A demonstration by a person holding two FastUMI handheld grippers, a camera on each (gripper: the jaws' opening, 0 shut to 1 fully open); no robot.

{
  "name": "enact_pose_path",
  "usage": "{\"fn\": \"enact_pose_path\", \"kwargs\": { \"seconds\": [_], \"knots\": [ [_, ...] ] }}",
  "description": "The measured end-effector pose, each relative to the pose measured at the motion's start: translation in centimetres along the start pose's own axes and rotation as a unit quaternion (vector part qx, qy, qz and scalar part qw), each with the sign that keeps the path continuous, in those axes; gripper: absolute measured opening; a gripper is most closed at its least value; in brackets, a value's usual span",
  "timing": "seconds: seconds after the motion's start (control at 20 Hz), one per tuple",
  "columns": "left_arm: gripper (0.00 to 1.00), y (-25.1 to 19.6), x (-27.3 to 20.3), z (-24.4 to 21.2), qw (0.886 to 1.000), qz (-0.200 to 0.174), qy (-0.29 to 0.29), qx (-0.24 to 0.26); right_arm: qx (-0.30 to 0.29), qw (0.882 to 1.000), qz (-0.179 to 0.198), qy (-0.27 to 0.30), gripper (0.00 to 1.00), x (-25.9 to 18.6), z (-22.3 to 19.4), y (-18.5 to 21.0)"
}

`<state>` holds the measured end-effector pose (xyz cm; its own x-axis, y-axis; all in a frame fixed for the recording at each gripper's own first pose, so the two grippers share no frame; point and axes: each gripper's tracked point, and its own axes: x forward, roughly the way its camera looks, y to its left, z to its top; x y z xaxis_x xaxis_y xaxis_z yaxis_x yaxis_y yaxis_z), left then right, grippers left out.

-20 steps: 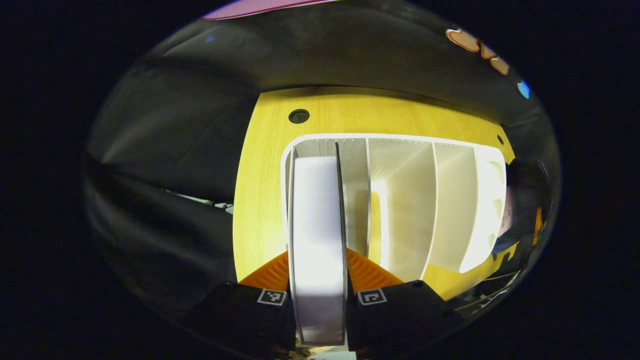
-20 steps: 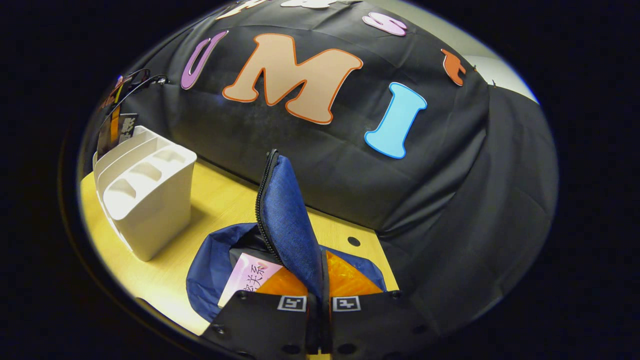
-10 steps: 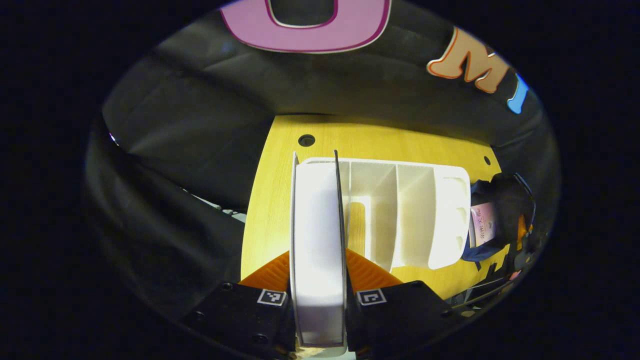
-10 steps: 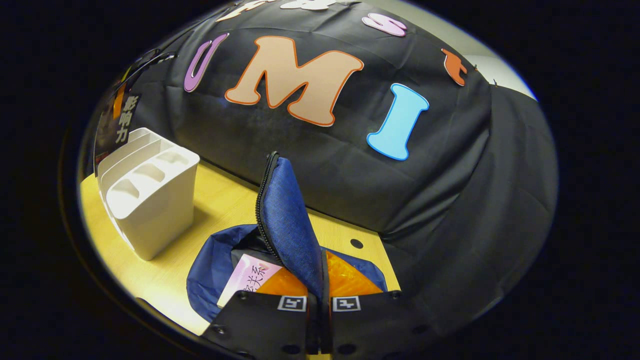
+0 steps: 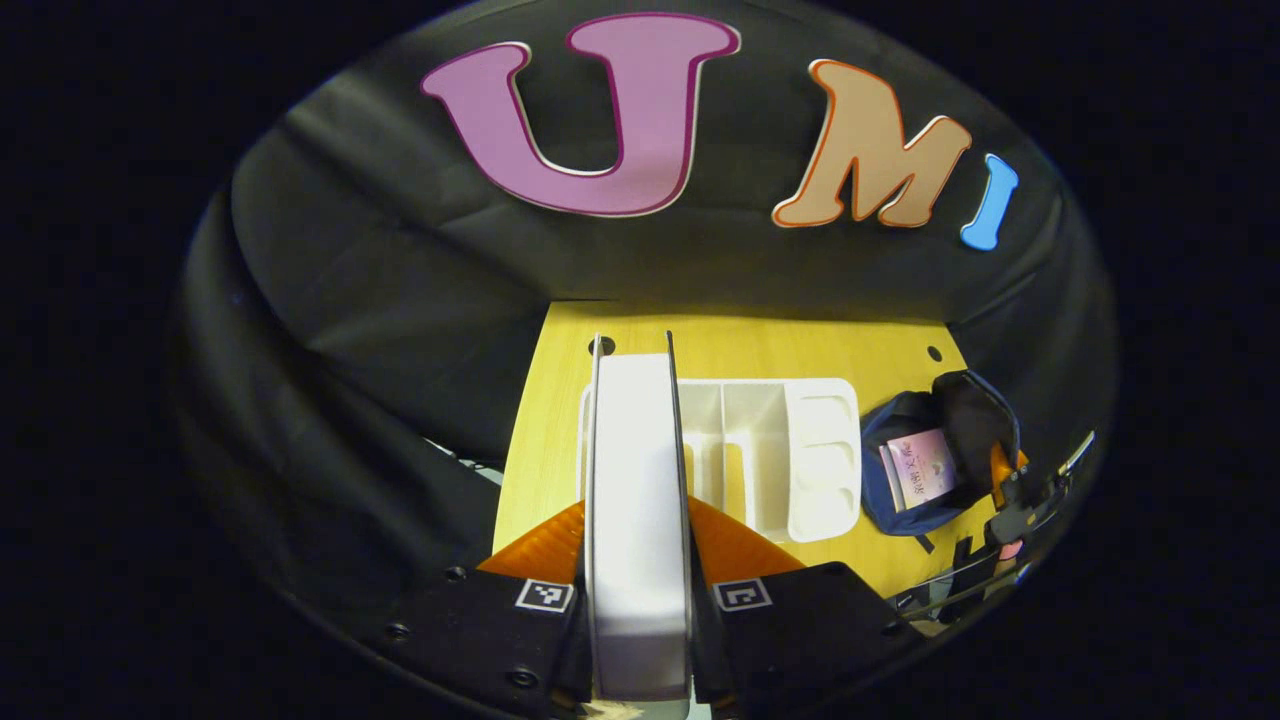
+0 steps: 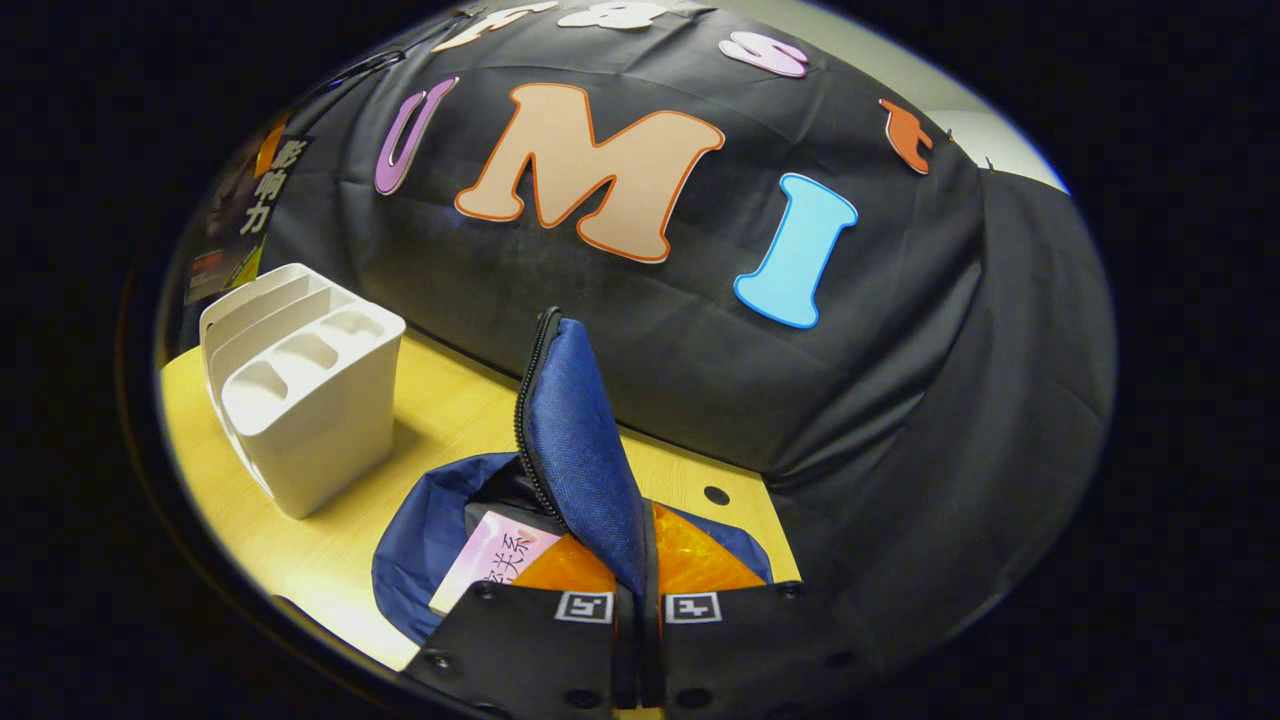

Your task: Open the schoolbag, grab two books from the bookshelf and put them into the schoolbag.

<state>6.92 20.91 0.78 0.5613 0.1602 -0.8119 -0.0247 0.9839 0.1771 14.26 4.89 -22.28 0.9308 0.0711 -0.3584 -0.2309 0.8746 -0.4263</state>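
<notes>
**Second book lifted, bag held open**

Left gripper (image 5: 637,585) clamped on white-edged book (image 5: 637,520), held upright above white bookshelf (image 5: 790,455) on yellow table (image 5: 760,345). Right gripper (image 6: 640,600) pinched on blue flap (image 6: 580,450) of schoolbag (image 6: 420,545), pulling it up; pink book (image 6: 495,555) inside. Schoolbag just beside bookshelf; black cloth wall (image 6: 900,400) behind.

open blue schoolbag (image 6: 430,530), pink book (image 6: 495,555) inside
</notes>
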Motion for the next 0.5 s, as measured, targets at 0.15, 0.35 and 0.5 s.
{"fn": "enact_pose_path", "kwargs": {
  "seconds": [0.15, 0.35, 0.5],
  "knots": [
    [0.34, -3.2, -1.1, 0.8, 1.0, -0.022, -0.014, -0.005, 0.001, 1.0, 0.007, -0.006, 0.06, 0.0, 0.0, 0.0],
    [0.36, -9.8, -0.9, 1.5, 0.996, -0.086, -0.027, -0.017, 0.006, 1.0, 0.017, -0.011, 0.05, 0.1, 0.0, 0.1],
    [0.36, -14.8, 0.2, 2.4, 0.99, -0.131, -0.041, -0.044, 0.006, 1.0, 0.022, -0.013, 0.06, 0.1, 0.1, 0.0]
  ]
}}
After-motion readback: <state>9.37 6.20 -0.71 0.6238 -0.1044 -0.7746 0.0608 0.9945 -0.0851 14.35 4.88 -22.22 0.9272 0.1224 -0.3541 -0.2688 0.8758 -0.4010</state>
